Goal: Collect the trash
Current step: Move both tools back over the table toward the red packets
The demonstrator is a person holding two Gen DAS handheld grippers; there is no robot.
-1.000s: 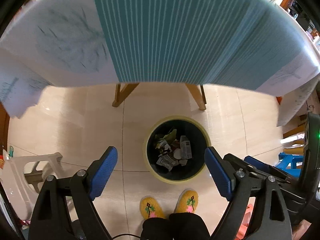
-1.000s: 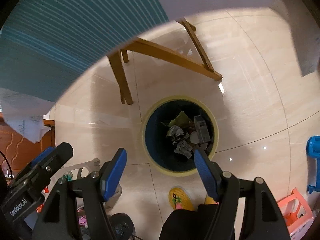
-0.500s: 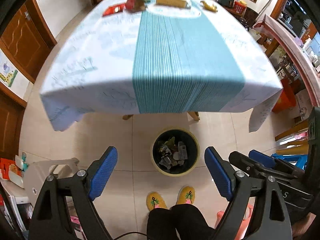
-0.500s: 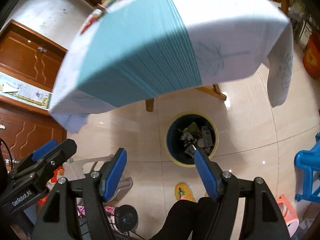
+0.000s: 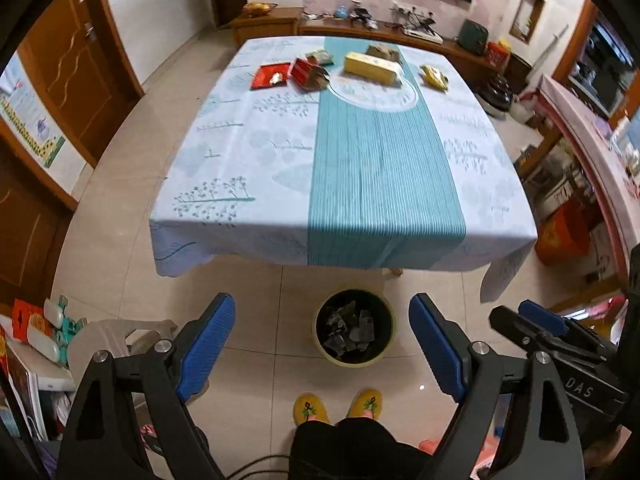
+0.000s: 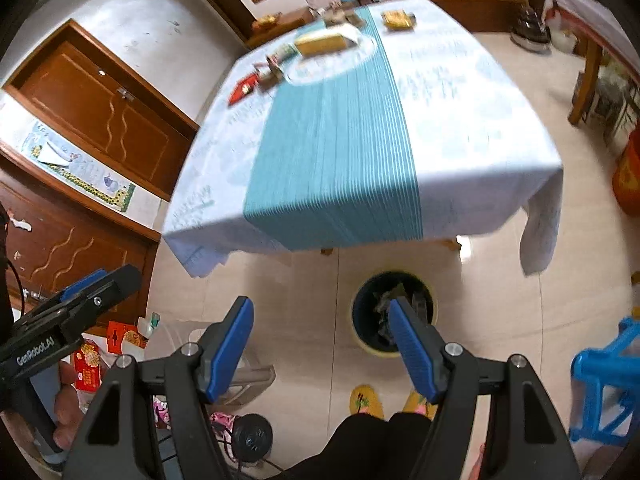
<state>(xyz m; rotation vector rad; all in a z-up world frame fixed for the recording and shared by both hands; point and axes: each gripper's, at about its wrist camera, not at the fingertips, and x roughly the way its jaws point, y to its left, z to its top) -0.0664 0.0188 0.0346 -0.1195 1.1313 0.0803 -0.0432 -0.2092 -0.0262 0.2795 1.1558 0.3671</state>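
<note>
Across mid-room: big worktop w/ white cloth & teal striped runner, near half bare. At far end, in a row: red tray, red carton touching its right side, long yellow box on the runner, small yellow packet right of it, apart. Behind yellow box, brownish item, too small to tell. On tile floor just off worktop's near edge: round trash bin, yellowish rim, dark inside, holding crumpled wrappers. Below bin, apart: two yellow slippers, dark trouser legs. Left tongs high over floor, wide open, nothing btwn blue pads, bin showing in the gap. Right tongs likewise open & empty; right pad overlapping bin in right-wrist view, that view blurred. Blue plastic stool at right edge.
</note>
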